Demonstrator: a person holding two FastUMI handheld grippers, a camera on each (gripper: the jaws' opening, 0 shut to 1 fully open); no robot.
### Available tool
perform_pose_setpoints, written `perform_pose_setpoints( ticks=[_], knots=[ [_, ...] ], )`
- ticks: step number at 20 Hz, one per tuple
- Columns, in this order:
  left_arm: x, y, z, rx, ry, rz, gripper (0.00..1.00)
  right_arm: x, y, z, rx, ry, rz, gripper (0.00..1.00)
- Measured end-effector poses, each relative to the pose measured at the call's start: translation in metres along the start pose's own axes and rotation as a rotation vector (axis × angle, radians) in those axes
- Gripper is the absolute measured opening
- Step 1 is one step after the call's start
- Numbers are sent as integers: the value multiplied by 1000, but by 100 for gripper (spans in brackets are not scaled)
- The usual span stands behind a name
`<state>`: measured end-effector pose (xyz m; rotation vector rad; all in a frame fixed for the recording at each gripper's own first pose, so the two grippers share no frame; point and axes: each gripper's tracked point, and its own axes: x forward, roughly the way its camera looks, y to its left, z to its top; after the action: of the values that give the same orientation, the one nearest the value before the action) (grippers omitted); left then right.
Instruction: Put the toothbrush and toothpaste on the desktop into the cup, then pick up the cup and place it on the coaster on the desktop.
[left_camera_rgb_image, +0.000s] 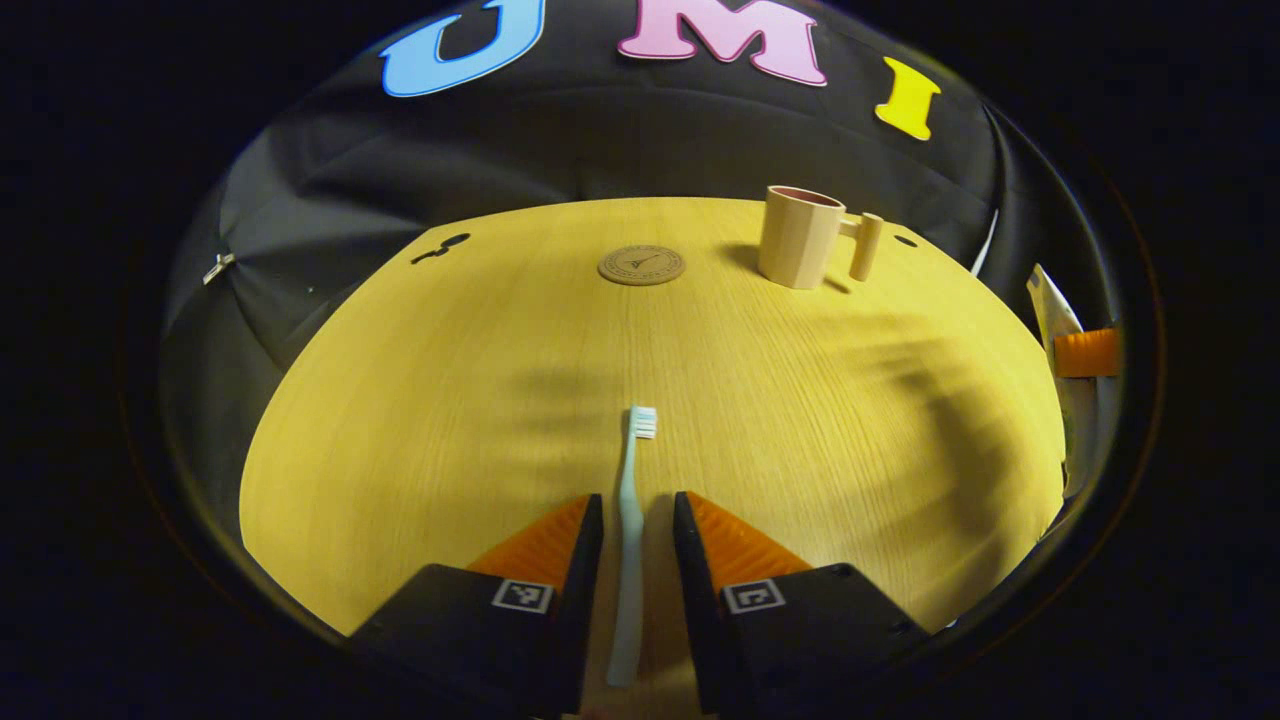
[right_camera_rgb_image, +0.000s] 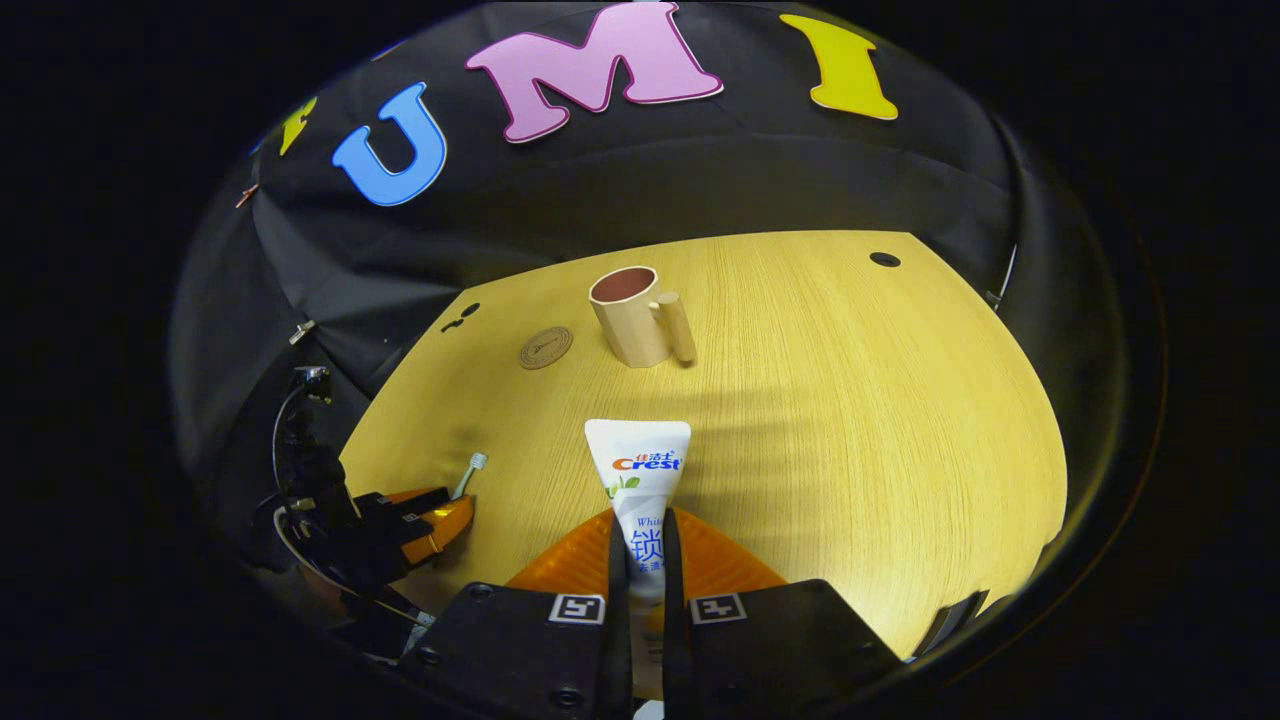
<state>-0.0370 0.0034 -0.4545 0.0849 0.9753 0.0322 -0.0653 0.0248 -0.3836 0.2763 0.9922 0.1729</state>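
Observation:
A pale blue toothbrush (left_camera_rgb_image: 629, 520) lies on the wooden table (left_camera_rgb_image: 420, 400), bristles pointing away. My left gripper (left_camera_rgb_image: 638, 497) straddles its handle, open, with a narrow gap on each side. My right gripper (right_camera_rgb_image: 641, 512) is shut on a white toothpaste tube (right_camera_rgb_image: 638, 460) whose flat end points forward. The beige cup (left_camera_rgb_image: 800, 238) (right_camera_rgb_image: 632, 318) stands upright and empty at the far side, its handle to the right. The round brown coaster (left_camera_rgb_image: 641, 265) (right_camera_rgb_image: 545, 347) lies just left of it. The left gripper (right_camera_rgb_image: 440, 520) with the brush head (right_camera_rgb_image: 478, 462) sits at the lower left of the right gripper view.
The right gripper's orange finger (left_camera_rgb_image: 1085, 352) and the tube (left_camera_rgb_image: 1050, 300) appear at the right edge of the left gripper view. Cable holes (left_camera_rgb_image: 440, 247) (right_camera_rgb_image: 884, 259) mark the table's far corners. Black cloth walls the booth behind the table.

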Motion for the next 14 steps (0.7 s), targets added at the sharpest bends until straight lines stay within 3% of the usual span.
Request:
perform_pose_setpoints(
  ticks=[2,5,9,12,14],
  knots=[
    [0,4,2,0,2,25,20,-1,-2,-1,5,-2,10,16],
    [0,3,4,24,28,21,7,-8,-9,3,12,-15,20,16],
    [-6,-3,24,-136,-57,-41,6,-8,-8,25,37,-100,69,16],
    [-32,-7,64,-183,-226,-69,6,-13,-2,54,42,-208,125,16],
    [-53,-21,97,-199,-353,-118,6,-11,15,97,42,-321,186,16]
  ],
)
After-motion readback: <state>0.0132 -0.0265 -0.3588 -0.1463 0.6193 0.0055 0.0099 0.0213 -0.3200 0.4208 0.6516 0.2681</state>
